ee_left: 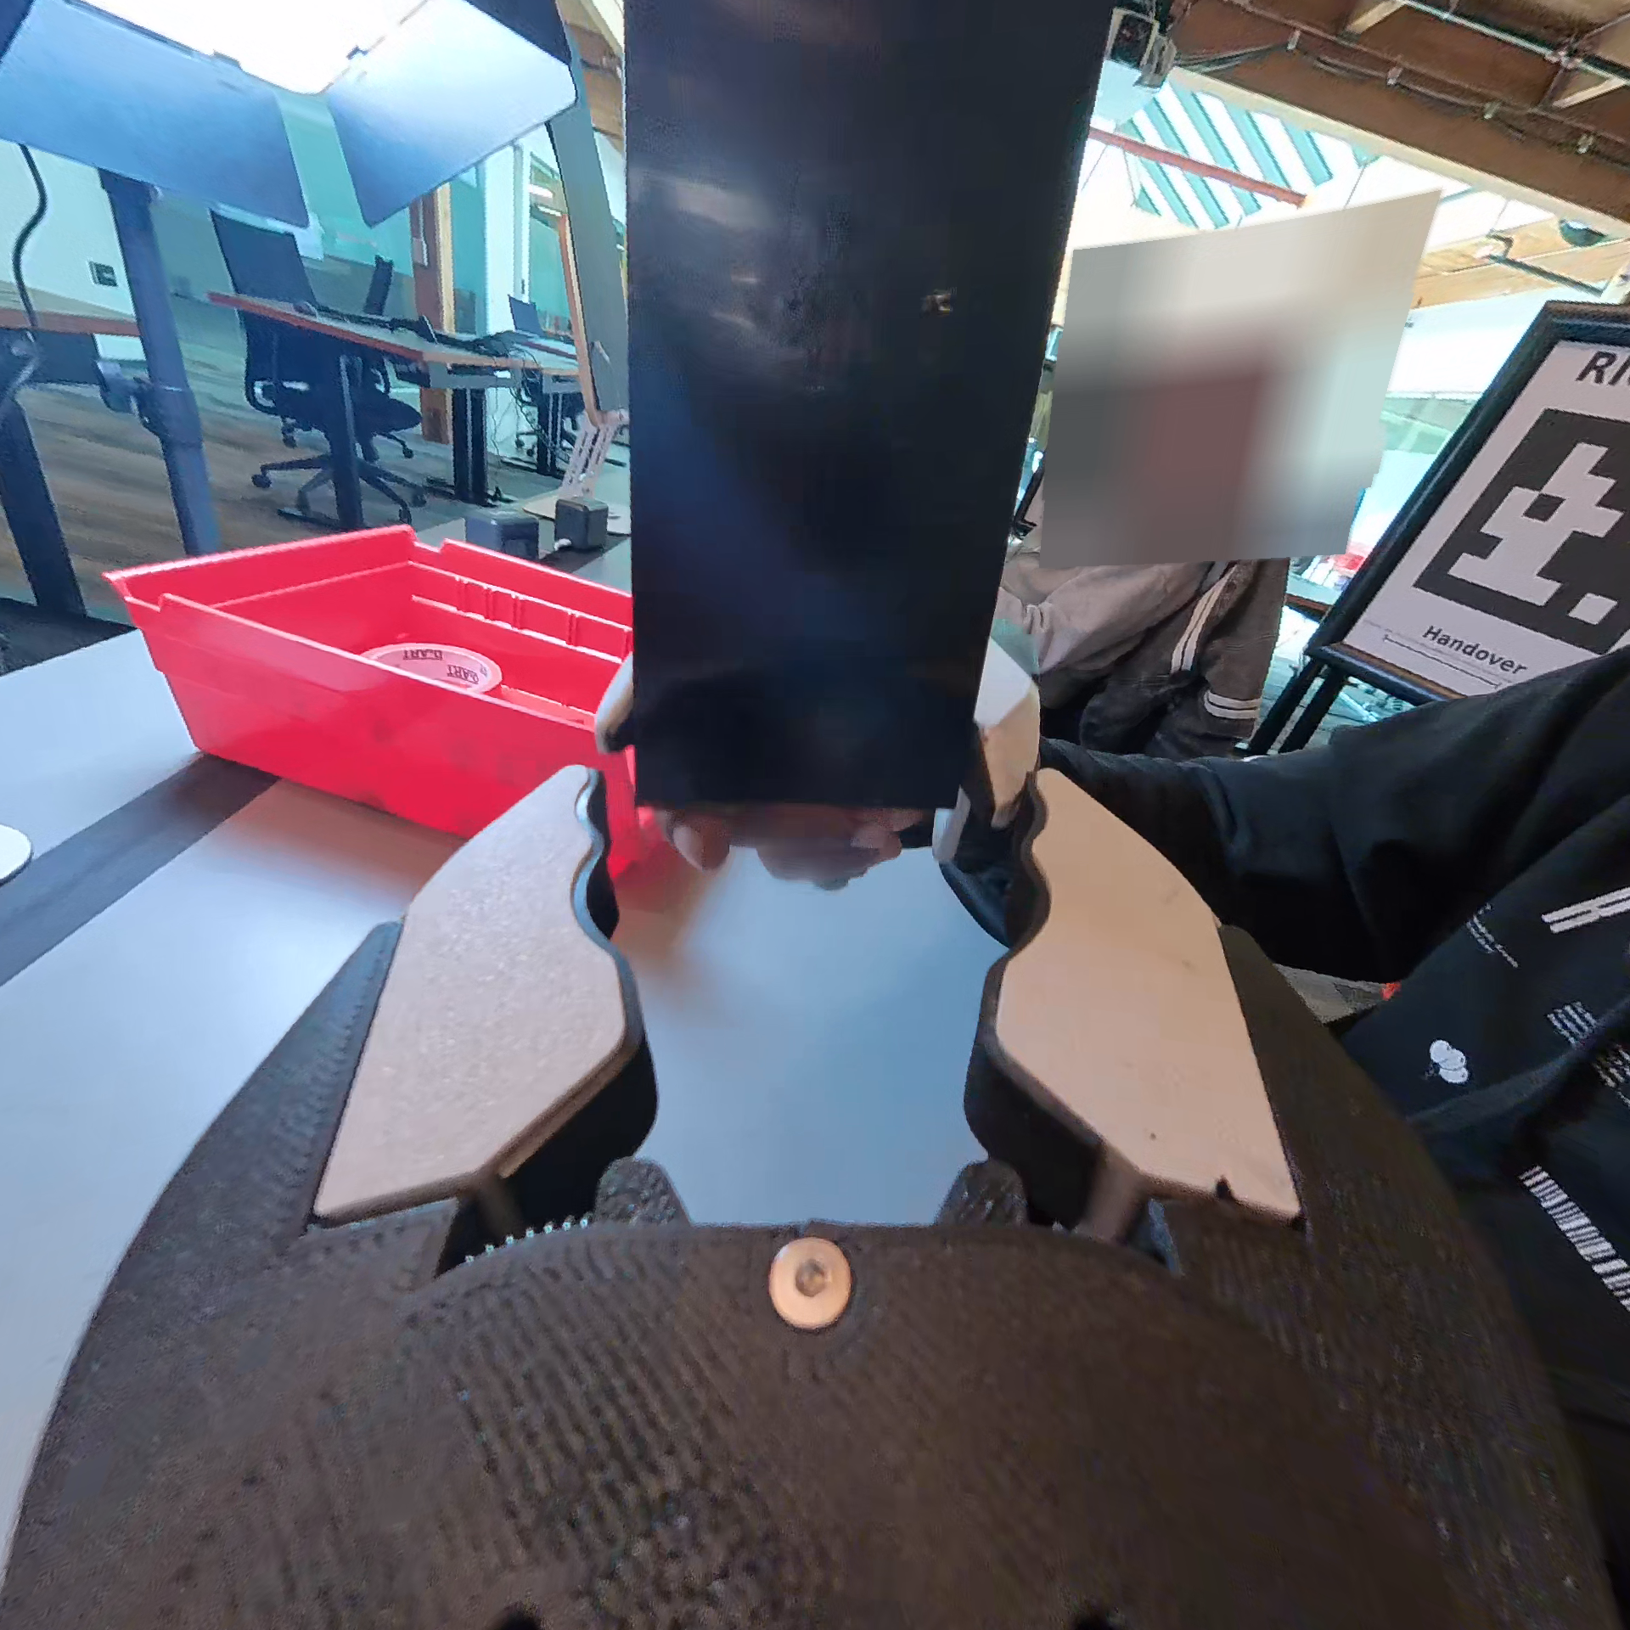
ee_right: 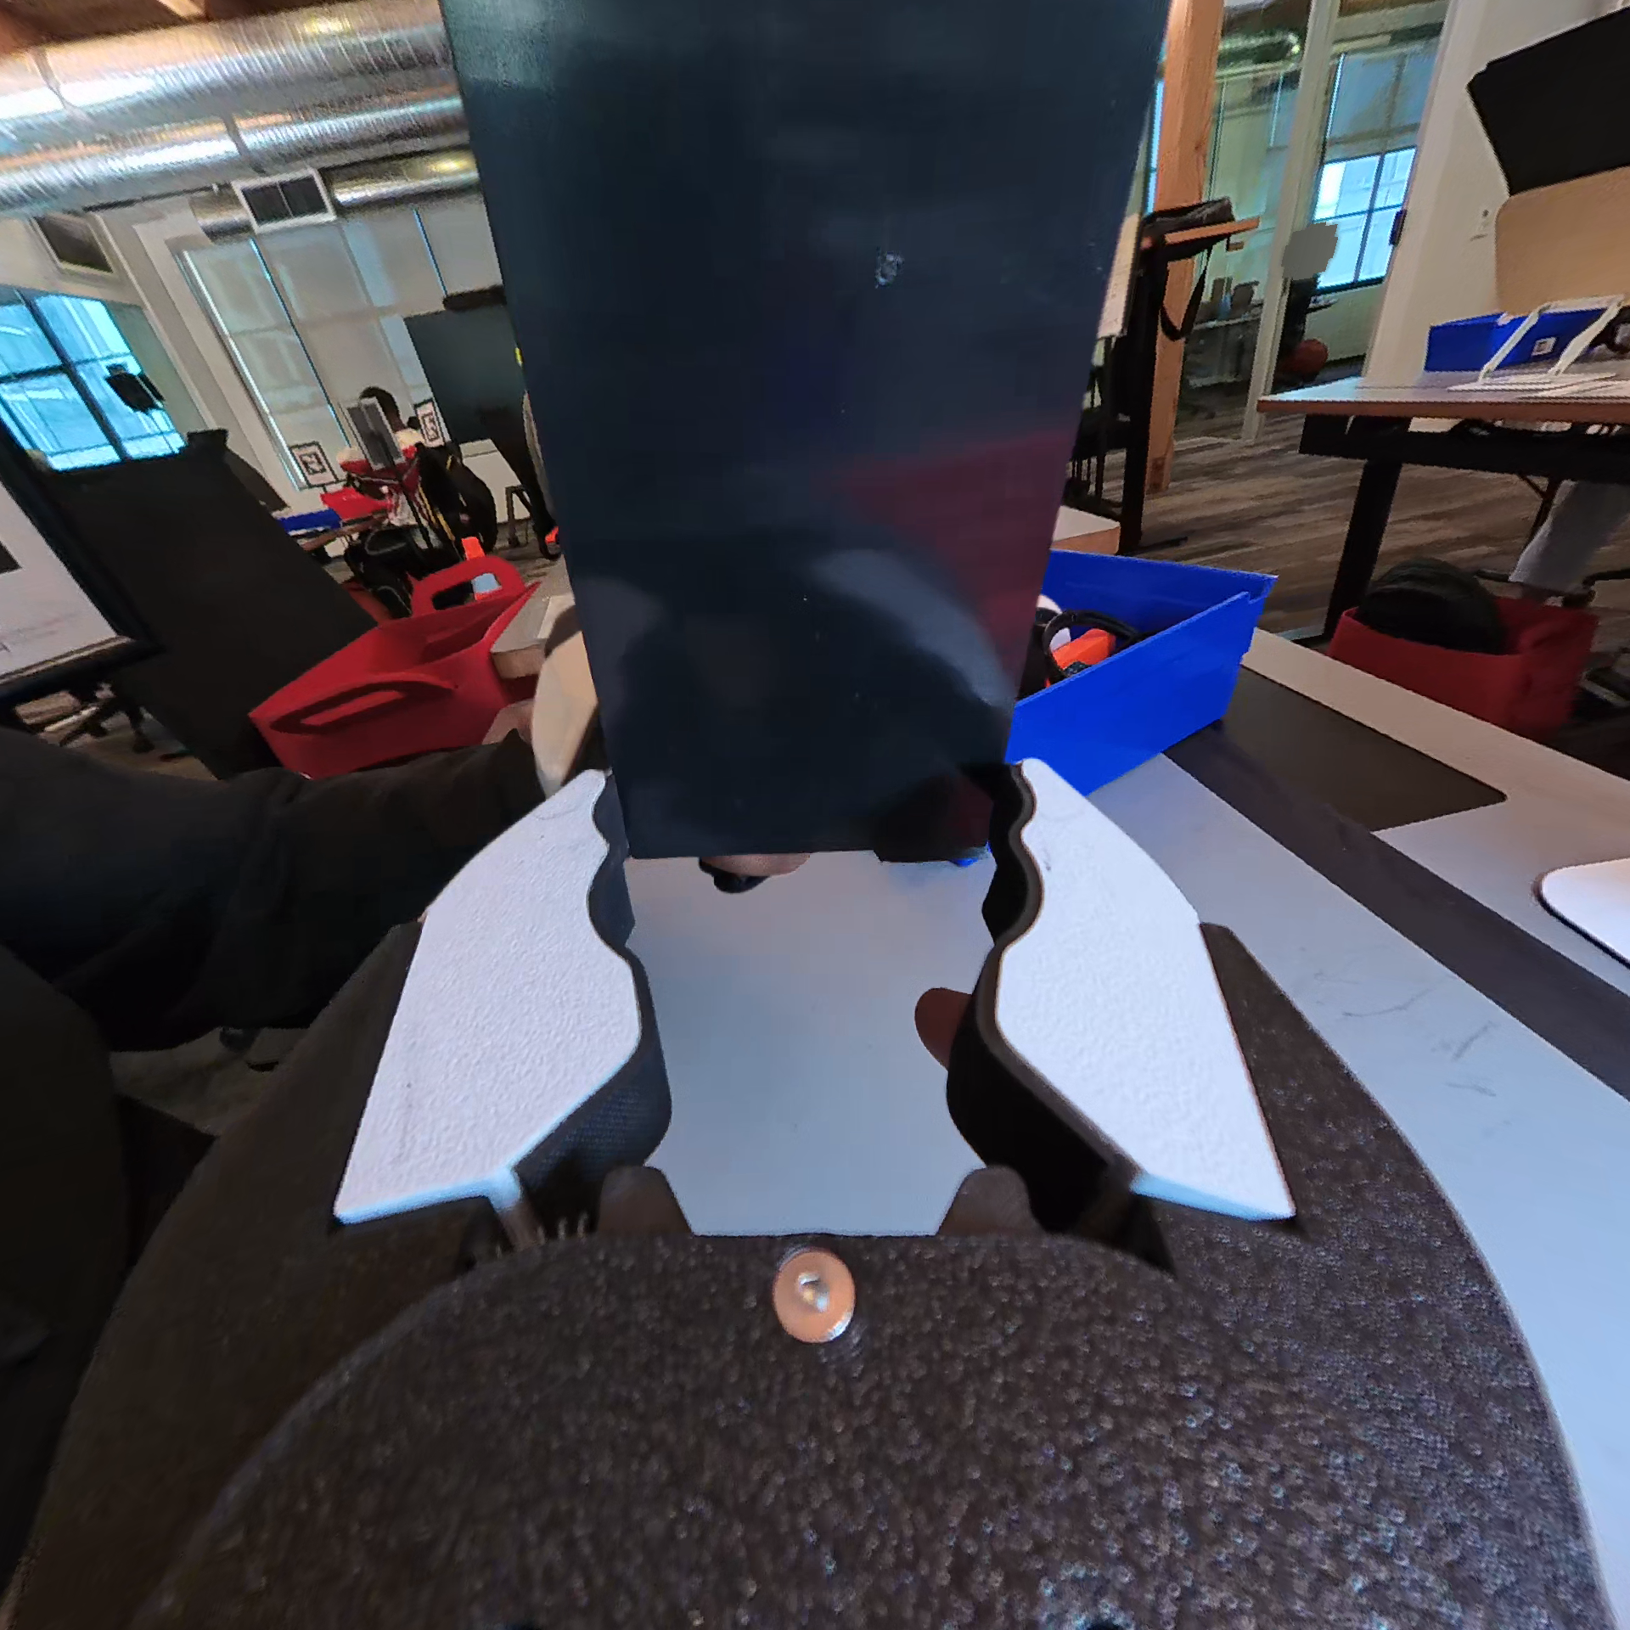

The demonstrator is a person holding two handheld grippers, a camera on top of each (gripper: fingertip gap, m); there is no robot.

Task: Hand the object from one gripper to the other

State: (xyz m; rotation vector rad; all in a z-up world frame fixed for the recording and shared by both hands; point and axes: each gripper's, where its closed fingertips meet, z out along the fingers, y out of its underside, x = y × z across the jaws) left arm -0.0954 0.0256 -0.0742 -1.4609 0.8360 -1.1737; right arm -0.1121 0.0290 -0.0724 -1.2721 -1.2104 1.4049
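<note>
- Panel, black and flat, upright above the grey bench, between both grippers.
- Right gripper: fingers clamp its bottom edge.
- Left gripper: fingers spread wide, just outside it.

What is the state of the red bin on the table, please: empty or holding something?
Holding something: a white round item lies inside the red bin, near its front wall.

Tall black glossy box, upright, perhaps held above table
</note>
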